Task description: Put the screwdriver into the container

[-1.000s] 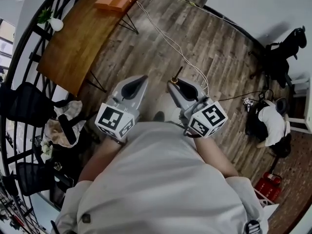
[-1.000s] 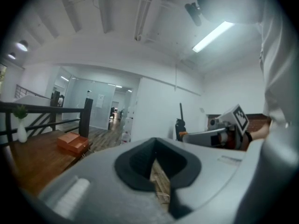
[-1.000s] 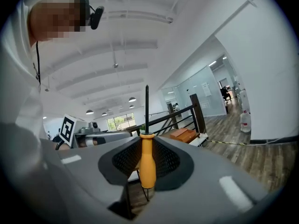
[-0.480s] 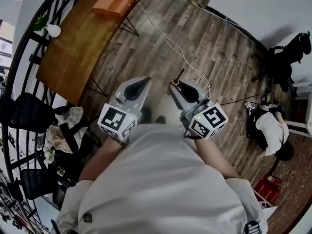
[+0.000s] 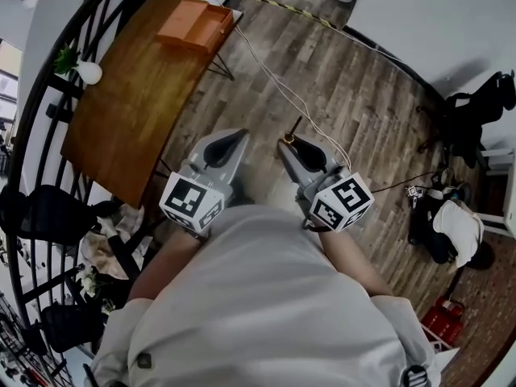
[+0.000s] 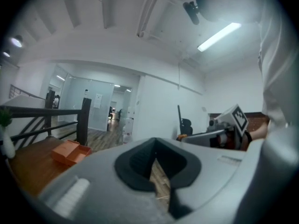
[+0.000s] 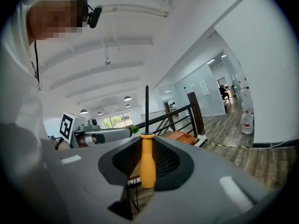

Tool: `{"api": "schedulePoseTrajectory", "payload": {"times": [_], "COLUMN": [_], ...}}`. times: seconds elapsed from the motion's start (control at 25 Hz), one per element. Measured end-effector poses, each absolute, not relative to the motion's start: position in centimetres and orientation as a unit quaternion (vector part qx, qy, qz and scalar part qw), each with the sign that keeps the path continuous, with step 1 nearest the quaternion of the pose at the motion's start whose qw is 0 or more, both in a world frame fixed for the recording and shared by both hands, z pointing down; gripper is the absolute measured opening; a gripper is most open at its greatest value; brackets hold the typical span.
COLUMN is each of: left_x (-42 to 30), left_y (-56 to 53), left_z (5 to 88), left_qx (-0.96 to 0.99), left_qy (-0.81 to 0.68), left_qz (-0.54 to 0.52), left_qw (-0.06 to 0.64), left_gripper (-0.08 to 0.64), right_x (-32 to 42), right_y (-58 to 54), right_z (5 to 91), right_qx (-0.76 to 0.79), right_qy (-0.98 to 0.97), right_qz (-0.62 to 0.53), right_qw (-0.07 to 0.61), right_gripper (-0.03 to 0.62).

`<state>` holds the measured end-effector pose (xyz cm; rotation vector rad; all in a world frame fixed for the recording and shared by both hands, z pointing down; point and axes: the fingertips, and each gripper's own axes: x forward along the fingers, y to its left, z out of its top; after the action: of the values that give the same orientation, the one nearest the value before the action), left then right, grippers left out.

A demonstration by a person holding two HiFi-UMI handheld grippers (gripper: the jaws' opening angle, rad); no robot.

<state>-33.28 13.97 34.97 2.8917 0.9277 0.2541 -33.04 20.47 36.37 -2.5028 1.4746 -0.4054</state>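
**A:** What fills most of the head view?

**B:** The plank floor [image 5: 363,95]. A long brown surface [image 5: 121,103] stands at the upper left, well apart from both grippers.

**A:** And on it?

**B:** The orange container [image 5: 196,24] sits at its far end. Its inside is too small for me to read, so I cannot tell what it holds.

**A:** The grippers?

**B:** Both are held side by side in front of the person's chest, over the floor. The left gripper [image 5: 227,142] has its jaws drawn together to a thin sliver, with nothing between them. The right gripper [image 5: 292,145] is clamped on the screwdriver [image 7: 147,164].

**A:** How does it sit?

**B:** Its yellow handle is between the pads. The dark shaft juts past the jaw tips, away from the person.
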Motion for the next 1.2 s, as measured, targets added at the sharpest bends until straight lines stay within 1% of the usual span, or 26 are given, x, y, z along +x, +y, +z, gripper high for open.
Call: {"api": "schedulePoseTrajectory", "payload": {"times": [0.24,0.44,0.56,0.88,1.2], "left_x": [-28.1,-25.9,-24.5,-20.9,-14.8], "left_y": [9.4,8.3,8.4,8.8,11.3], "left_z": [32.4,33.1,33.7,34.4,34.9], "left_qx": [0.941,0.932,0.931,0.936,0.943], "left_qy": [0.325,0.345,0.346,0.331,0.309], "left_qz": [0.084,0.100,0.102,0.112,0.114], "left_qw": [0.037,0.038,0.043,0.045,0.047], "left_gripper": [0.003,0.003,0.003,0.003,0.003], "right_x": [-28.4,-26.4,-25.2,-21.2,-15.0], "right_y": [15.7,13.8,13.7,13.9,16.5], "right_z": [33.3,33.8,34.3,34.7,35.3], "right_qx": [-0.857,-0.856,-0.855,-0.843,-0.829], "right_qy": [0.487,0.483,0.485,0.502,0.525], "right_qz": [-0.124,-0.137,-0.141,-0.145,-0.150], "right_qw": [0.110,0.124,0.117,0.127,0.122], "right_gripper": [0.077,0.077,0.077,0.077,0.077]}}
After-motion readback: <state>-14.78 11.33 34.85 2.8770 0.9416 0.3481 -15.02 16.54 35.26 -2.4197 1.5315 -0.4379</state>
